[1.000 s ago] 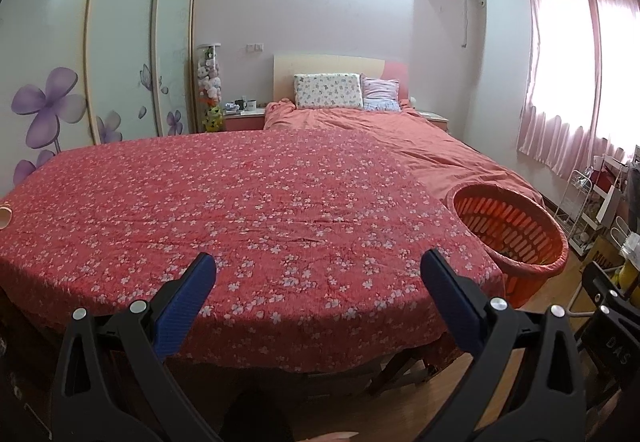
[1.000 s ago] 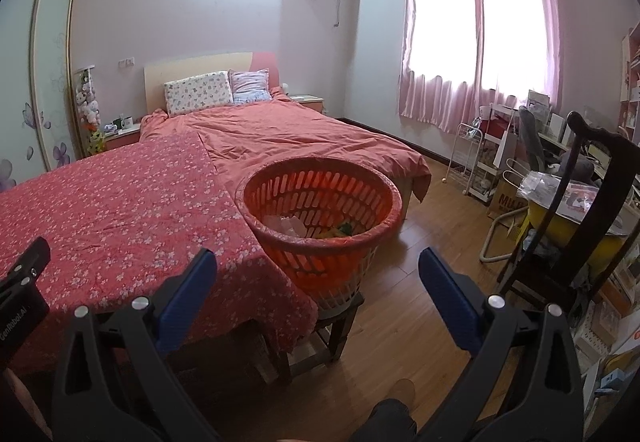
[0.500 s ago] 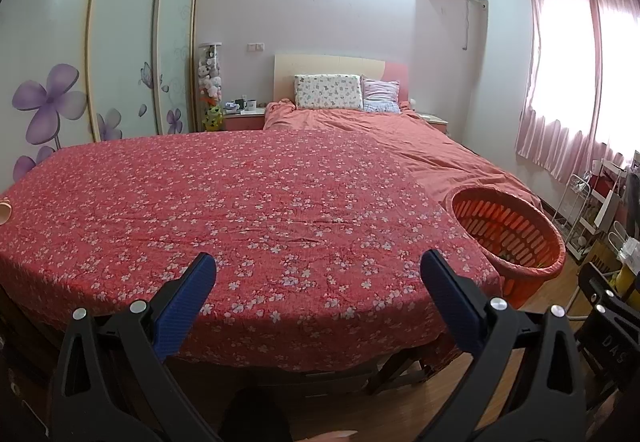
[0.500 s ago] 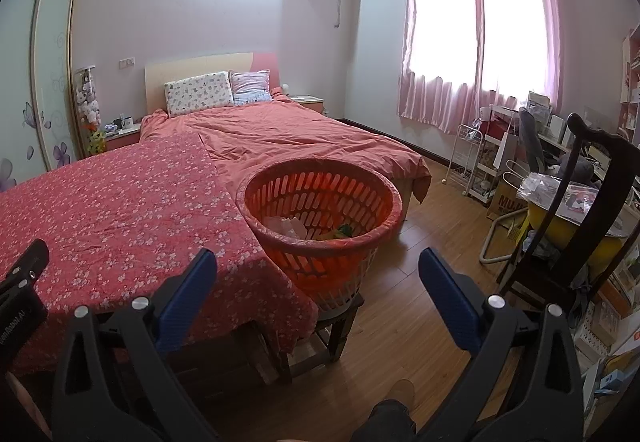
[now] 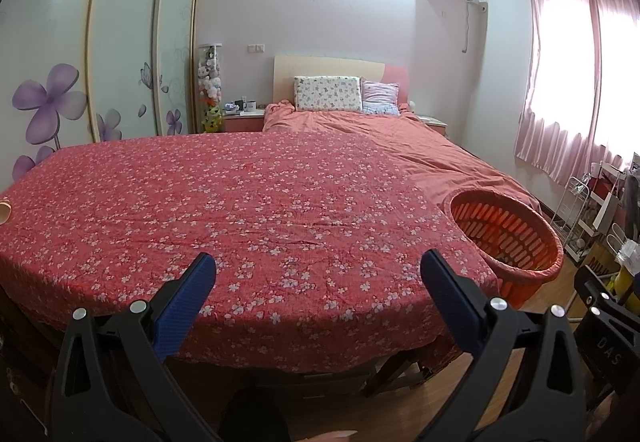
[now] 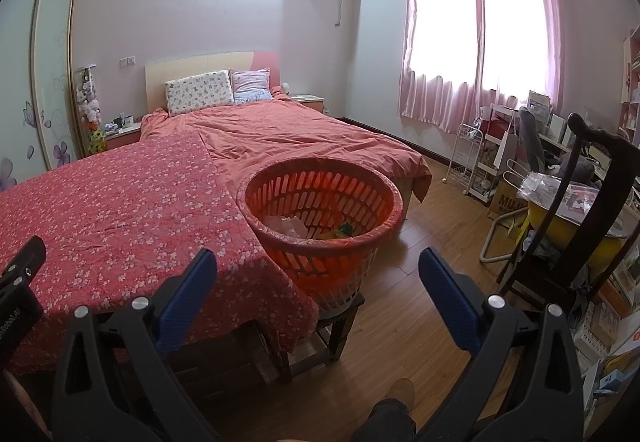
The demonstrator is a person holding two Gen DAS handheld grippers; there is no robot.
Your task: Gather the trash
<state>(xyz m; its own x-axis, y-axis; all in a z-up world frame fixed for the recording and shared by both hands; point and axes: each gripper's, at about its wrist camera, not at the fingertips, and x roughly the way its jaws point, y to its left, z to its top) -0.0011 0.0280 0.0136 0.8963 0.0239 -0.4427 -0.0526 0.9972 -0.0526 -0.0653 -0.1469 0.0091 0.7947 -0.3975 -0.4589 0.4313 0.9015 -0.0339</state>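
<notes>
Only the right wrist view shows trash (image 6: 320, 229) inside the orange basket (image 6: 280, 184) at twelve o'clock beside the floral tablecloth (image 5: 248, 210), with both the left gripper (image 5: 318, 274) and the right gripper (image 6: 318, 274) spread and empty.

Materials and surface finish

Table cover (image 5: 256, 210): matt, lightly creased red cloth with a small white flower print. Basket (image 6: 324, 202): orange slatted plastic, slight sheen, holding crumpled clear plastic. Floor (image 6: 420, 306): smooth, semi-gloss wood boards. Left gripper (image 5: 318, 274) and right gripper (image 6: 318, 270): matt black plastic frames, textured blue pads, bright metal rivets. Curtains (image 6: 476, 30): thin pink cloth. Wardrobe doors (image 5: 120, 38): glossy frosted panels.
</notes>
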